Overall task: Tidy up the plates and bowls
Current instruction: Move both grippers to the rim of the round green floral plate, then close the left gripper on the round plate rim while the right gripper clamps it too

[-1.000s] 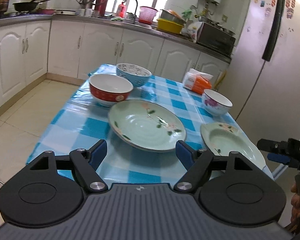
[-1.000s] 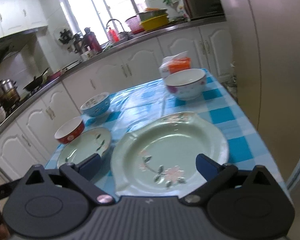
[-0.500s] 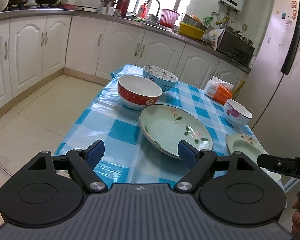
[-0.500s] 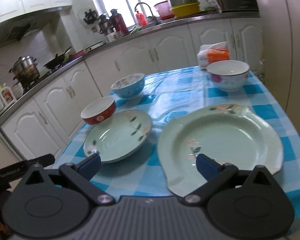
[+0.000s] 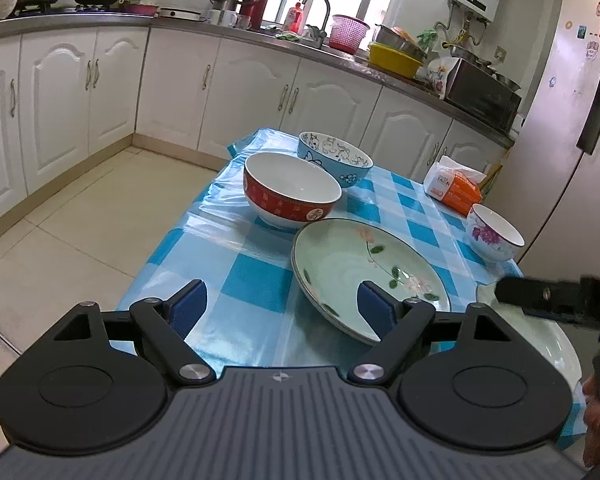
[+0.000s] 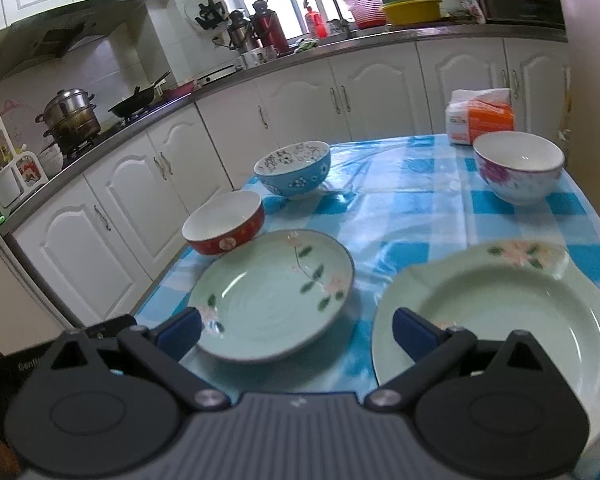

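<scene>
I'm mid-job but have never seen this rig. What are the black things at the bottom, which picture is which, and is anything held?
There is no robot arm: a person carries two handheld grippers, each with a fisheye camera looking along its blue-padded fingers. One view shows the left gripper, the other the right gripper. Both are open and hold nothing. On the checked table lie a round green plate, a larger green plate, a red bowl, a blue bowl, a floral bowl and a tissue pack.

In the right wrist view, 1 plate [image 6: 272,292] lies between the fingers [image 6: 179,330], and a second plate [image 6: 500,312] lies right of the right finger. Beyond them on the table [image 6: 400,216] stand 3 bowls [image 6: 224,228], with a tissue pack [image 6: 480,118] behind the rightmost bowl.
</scene>
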Tool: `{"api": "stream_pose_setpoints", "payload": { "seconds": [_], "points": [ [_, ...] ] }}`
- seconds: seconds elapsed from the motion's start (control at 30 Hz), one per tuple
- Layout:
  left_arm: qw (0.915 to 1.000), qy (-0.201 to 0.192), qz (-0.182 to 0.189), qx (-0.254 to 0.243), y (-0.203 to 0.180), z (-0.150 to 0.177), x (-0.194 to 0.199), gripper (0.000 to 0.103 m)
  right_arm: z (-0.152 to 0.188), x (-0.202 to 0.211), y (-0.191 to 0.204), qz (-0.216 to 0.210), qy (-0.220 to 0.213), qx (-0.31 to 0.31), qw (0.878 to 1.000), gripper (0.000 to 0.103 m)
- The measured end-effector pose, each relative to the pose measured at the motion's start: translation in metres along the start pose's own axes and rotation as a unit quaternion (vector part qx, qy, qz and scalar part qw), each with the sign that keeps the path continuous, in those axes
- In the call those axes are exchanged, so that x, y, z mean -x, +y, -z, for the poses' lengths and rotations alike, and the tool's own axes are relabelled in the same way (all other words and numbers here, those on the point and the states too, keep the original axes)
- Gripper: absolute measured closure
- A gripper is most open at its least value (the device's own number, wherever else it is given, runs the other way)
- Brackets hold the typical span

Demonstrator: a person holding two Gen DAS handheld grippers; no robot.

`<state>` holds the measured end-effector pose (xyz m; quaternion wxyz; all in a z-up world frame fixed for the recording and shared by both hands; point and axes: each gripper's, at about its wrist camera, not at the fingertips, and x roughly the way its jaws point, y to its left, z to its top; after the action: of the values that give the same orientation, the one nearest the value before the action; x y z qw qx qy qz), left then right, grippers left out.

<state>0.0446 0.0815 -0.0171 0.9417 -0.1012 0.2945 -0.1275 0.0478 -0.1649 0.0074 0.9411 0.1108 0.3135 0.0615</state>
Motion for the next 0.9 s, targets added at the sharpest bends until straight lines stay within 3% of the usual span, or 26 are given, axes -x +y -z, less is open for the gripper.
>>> {"api": "stream_pose_setpoints", "payload": {
  "seconds": [0.6,0.9],
  "points": [
    [0.9994,0.025,0.022,0.001,-0.011,-0.003,-0.049,0.001,-0.043,-0.075,-0.017,-0.033,0.027,-0.020,0.999,0.002],
    [0.9990,0.038,0.024,0.003,-0.014,-0.003,-0.064,0.018,-0.053,-0.106,-0.036,-0.052,0.067,-0.041,0.996,0.006]
  ]
}}
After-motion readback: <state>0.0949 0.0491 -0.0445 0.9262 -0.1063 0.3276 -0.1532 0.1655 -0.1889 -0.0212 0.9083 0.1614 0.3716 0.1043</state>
